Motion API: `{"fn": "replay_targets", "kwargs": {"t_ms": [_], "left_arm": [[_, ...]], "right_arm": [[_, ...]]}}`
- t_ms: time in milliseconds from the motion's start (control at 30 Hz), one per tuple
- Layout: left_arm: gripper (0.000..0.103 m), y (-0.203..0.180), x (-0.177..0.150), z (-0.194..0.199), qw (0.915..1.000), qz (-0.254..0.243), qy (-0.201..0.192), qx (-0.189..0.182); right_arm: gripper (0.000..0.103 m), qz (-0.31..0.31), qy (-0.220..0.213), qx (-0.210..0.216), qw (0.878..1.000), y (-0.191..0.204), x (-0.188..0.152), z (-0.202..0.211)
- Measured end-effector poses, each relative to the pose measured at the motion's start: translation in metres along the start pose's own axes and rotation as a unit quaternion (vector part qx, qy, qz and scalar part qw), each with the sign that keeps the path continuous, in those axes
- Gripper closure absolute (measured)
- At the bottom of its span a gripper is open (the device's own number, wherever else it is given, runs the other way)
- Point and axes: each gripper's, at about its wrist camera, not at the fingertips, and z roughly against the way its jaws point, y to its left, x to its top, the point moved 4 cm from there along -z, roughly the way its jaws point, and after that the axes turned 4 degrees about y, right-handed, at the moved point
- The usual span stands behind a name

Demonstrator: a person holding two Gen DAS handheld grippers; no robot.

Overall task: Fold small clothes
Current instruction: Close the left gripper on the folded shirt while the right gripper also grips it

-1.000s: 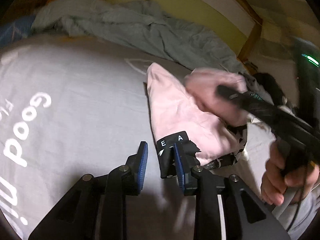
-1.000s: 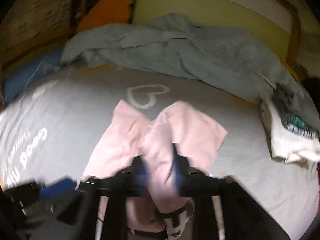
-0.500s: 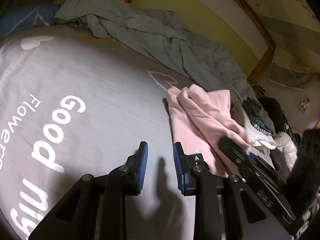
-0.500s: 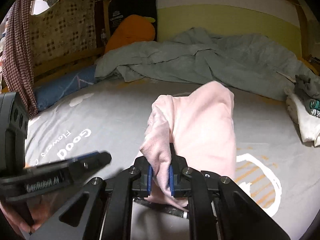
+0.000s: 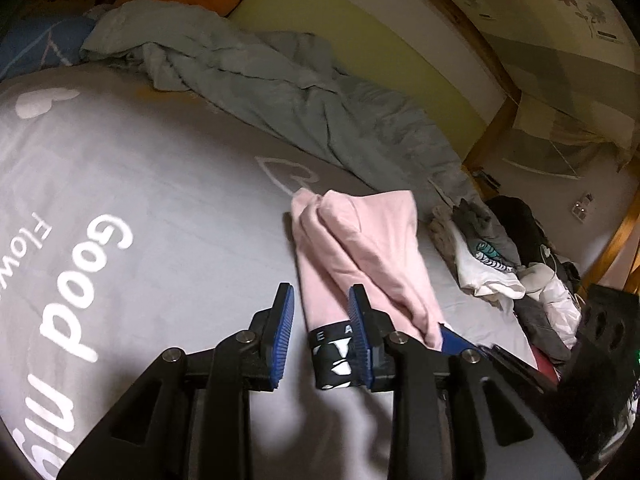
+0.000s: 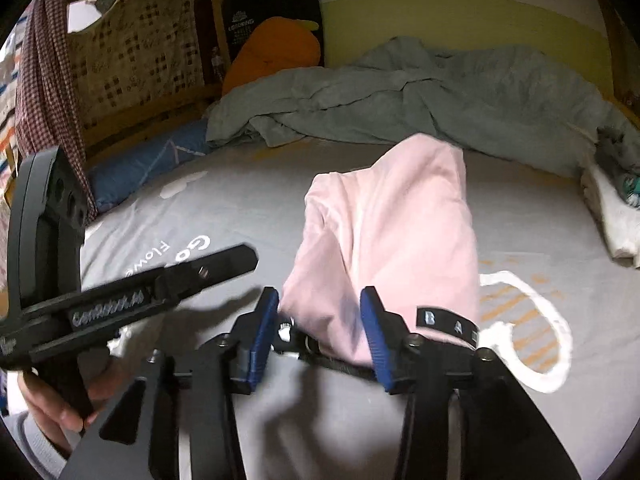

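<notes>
The left tongs [image 5: 320, 328] hang open above the grey bed sheet [image 5: 160, 200], their right pad beside the black waistband [image 5: 332, 344] of the pink shorts [image 5: 360, 248]. The shorts lie folded lengthwise mid-bed, near a green-grey blanket [image 5: 300, 92]. The right tongs [image 6: 320, 332] also stand open, straddling the shorts' near end. A clothes pile [image 5: 492, 264] sits farther right.

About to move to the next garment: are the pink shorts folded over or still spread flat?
Folded. The pink shorts lie doubled lengthwise on the grey sheet, one layer over the other, black waistband at the near end. Both grippers are open.
</notes>
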Motion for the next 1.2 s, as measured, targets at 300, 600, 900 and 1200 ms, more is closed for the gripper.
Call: {"fn": "replay_targets", "kwargs": {"t_ms": [300,600,900,1200], "left_arm": [[0.031,-0.033,0.032,-0.001,0.9997,-0.006,-0.003,-0.022],[0.024,-0.035,0.012,-0.061,0.9929,-0.008,0.108,0.049],[0.043,-0.01,-0.006,-0.068,0.9909,0.076,0.096,-0.056],[0.075,-0.063,0.012,-0.058,0.9974,-0.046,0.053,-0.019]], "right_arm": [[0.058,-0.003,0.01,-0.058,0.998,-0.017,-0.003,0.032],[0.056,-0.055,0.007,-0.095,0.994,-0.063,-0.004,0.046],[0.041,-0.221,0.049,0.07,0.971,-0.126,0.021,-0.012],[0.078,-0.243,0.093,0.162,0.952,-0.135,0.021,-0.055]]}}
